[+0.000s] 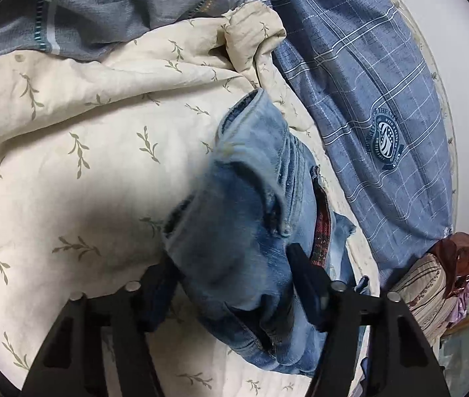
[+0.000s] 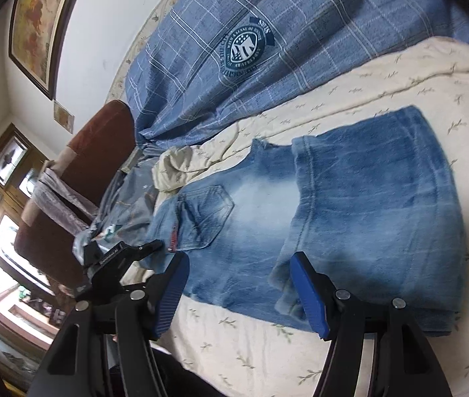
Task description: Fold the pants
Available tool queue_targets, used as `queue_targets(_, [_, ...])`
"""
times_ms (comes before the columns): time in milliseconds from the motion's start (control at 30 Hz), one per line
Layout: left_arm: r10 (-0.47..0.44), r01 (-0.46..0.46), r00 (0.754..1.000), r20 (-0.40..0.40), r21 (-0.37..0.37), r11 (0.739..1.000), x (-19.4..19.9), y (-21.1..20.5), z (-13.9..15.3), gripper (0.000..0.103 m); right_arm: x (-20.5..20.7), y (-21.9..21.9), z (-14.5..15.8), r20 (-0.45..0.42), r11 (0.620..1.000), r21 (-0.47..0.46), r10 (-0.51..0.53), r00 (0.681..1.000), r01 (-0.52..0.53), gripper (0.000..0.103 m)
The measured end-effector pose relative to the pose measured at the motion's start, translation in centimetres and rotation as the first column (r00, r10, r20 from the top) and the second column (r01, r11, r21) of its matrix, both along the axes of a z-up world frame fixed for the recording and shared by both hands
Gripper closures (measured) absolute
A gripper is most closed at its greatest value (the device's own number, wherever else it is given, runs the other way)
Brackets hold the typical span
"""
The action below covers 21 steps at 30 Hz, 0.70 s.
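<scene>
One cream leaf-print quilt (image 2: 399,76), jeans (image 1: 244,231) pinched in left jaws, right jaws spread.

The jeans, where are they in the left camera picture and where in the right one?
Left wrist view: the jeans hang bunched in the lower middle, between the left gripper's fingers.
Right wrist view: the jeans lie spread flat across the middle and right, on the cream leaf-print quilt, just ahead of the right gripper.
Shared landmark: the round crest on the blue plaid cover.
</scene>
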<state>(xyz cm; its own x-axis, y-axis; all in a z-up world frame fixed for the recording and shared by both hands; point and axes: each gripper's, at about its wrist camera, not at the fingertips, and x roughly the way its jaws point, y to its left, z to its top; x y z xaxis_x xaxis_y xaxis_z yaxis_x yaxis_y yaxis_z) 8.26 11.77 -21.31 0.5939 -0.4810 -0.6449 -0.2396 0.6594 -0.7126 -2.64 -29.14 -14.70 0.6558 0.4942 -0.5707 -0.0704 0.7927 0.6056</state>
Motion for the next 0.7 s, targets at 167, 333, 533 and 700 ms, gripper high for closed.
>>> queue_targets(167, [0.020, -0.020, 1.000, 0.003, -0.009, 1.000, 0.2, 0.1, -0.2, 0.038, -0.2, -0.4, 0.0, 0.003, 0.999, -0.042, -0.031, 1.000, 0.031, 0.036])
queue_targets(333, [0.048, -0.047, 0.999, 0.020, -0.028, 0.998, 0.3, -0.2, -0.2, 0.029, -0.7, -1.3, 0.2, 0.008, 0.997, -0.051, -0.055, 0.998, 0.055, 0.036])
queue_targets(533, [0.006, -0.010, 0.996, 0.084, 0.051, 0.999, 0.5, -1.5, 0.9, 0.063, -1.2, -2.5, 0.4, 0.022, 0.994, -0.050, -0.096, 0.995, 0.097, 0.038])
queue_targets(700, [-0.022, 0.000, 0.989, 0.148, 0.142, 0.990, 0.1, -2.8, 2.6, 0.068, -1.4, -3.6, 0.4, 0.012, 0.989, -0.049, -0.142, 0.990, 0.143, 0.042])
